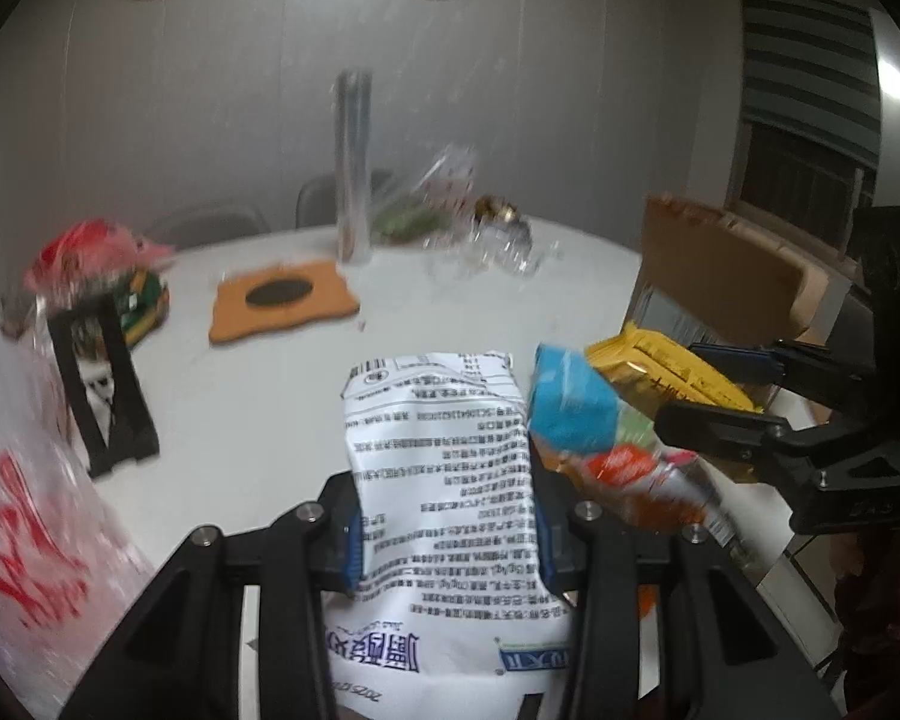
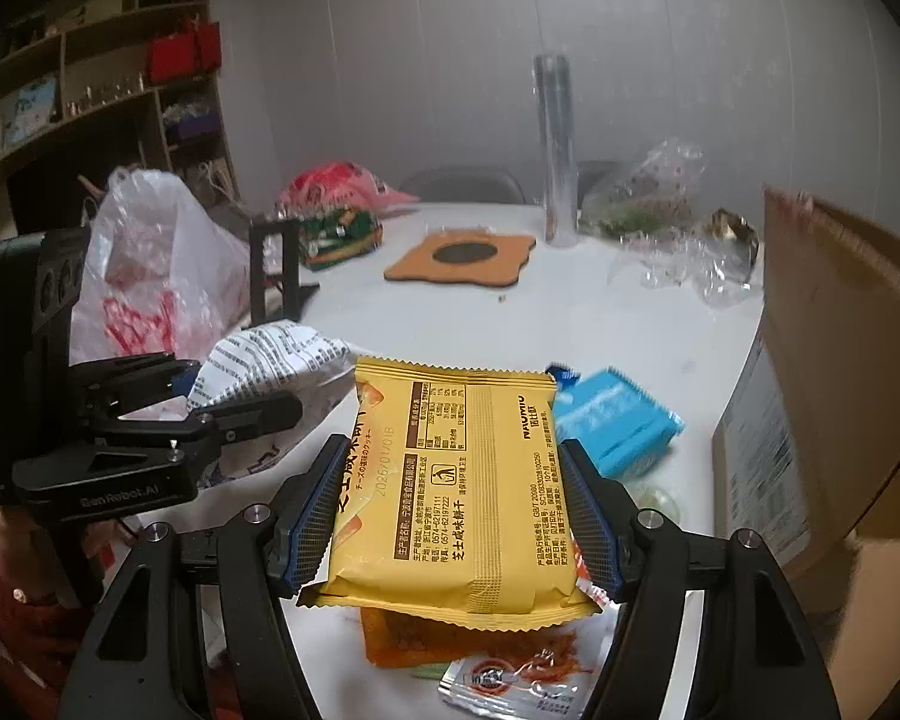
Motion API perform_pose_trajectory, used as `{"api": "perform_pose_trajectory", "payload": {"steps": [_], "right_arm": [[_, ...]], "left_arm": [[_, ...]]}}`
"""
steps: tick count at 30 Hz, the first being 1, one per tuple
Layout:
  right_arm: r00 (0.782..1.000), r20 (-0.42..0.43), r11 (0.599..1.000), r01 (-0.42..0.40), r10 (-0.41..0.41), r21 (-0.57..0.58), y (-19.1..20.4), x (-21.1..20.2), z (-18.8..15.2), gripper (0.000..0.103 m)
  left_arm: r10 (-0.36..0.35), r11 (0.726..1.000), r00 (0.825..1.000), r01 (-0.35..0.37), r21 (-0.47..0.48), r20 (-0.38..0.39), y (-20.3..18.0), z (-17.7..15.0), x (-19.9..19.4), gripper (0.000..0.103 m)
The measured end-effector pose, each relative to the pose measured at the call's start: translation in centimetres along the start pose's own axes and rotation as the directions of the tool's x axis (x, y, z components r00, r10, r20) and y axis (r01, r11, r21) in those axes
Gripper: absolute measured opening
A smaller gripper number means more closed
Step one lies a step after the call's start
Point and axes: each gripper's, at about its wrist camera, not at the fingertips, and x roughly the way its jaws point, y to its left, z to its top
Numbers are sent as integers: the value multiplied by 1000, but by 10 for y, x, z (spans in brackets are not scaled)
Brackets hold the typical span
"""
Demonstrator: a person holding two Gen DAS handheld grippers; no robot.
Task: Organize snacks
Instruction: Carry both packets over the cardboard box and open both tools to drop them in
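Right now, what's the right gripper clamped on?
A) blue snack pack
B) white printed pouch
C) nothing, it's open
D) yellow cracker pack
D: in the right wrist view the right gripper has its blue pads pressed against both sides of the yellow cracker pack; the white printed pouch is in the left gripper.

- Standing close on the right: cardboard box [image 2: 840, 324], walling that side.
- Crowding the left: plastic bag [image 2: 150, 276], black stand [image 2: 276, 270].
- Lying open between: white table [image 2: 570, 318], toward orange mat [image 2: 459, 256].
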Motion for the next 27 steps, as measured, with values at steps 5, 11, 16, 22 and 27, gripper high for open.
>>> {"api": "perform_pose_trajectory", "payload": {"steps": [5, 11, 16, 22, 27], "right_arm": [[997, 82, 1000, -3, 4, -17, -2, -32, 22, 66], [984, 174, 999, 32, -26, -31, -12, -76, 44, 66], [971, 228, 997, 79, -74, -12, -33, -110, 56, 66], [949, 245, 980, 191, -197, 48, -79, -142, 58, 66], [941, 185, 958, 269, -283, 100, -123, -144, 45, 66]], "left_arm": [[-16, 998, 997, 11, 68, 70, -18, 31, -19, 38], [-62, 987, 987, 38, 153, 150, -56, 69, -34, 38], [-132, 969, 975, 89, 232, 178, -95, 104, -32, 38], [-236, 933, 961, 182, 311, 147, -143, 143, -15, 38], [-279, 897, 958, 238, 372, 61, -186, 166, 18, 38]]}}
